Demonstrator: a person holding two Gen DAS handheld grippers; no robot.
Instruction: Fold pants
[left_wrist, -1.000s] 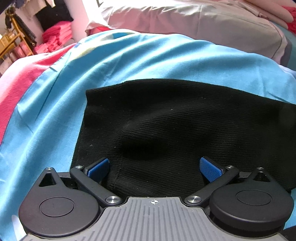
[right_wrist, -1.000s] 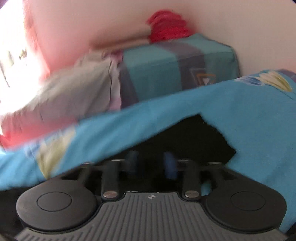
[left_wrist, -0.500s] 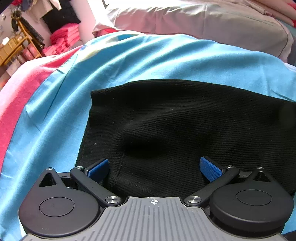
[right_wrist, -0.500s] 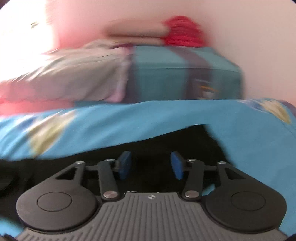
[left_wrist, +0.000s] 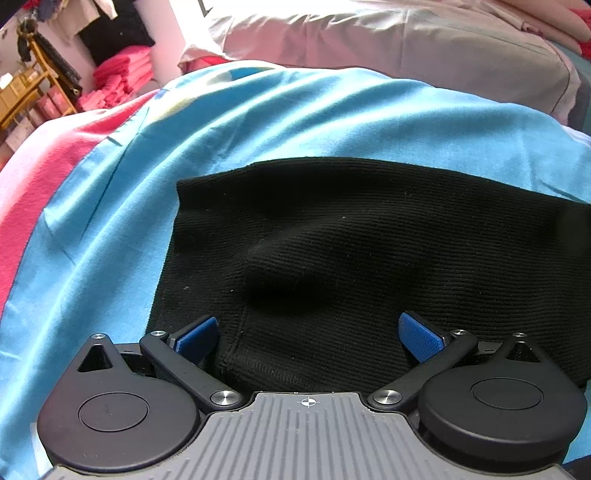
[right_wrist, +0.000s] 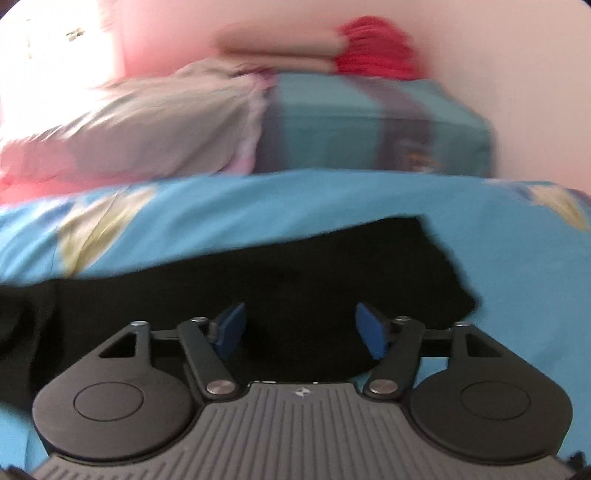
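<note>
The right tool (right_wrist: 298, 328) hangs over the black pants (right_wrist: 258, 280), its blue pads (right_wrist: 371, 326) spread wide with dark cloth showing between them; the jaws have just been opening, and neither pad presses on the fabric. The pants lie across a blue sheet (right_wrist: 258, 203) on the bed, their right corner ending just beyond the right pad. Farther off, a grey pillow (right_wrist: 147, 125) sits at left beside a folded teal blanket (right_wrist: 369, 122), with something red (right_wrist: 373, 55) on top against the pale wall. The whole view is blurred.
</note>
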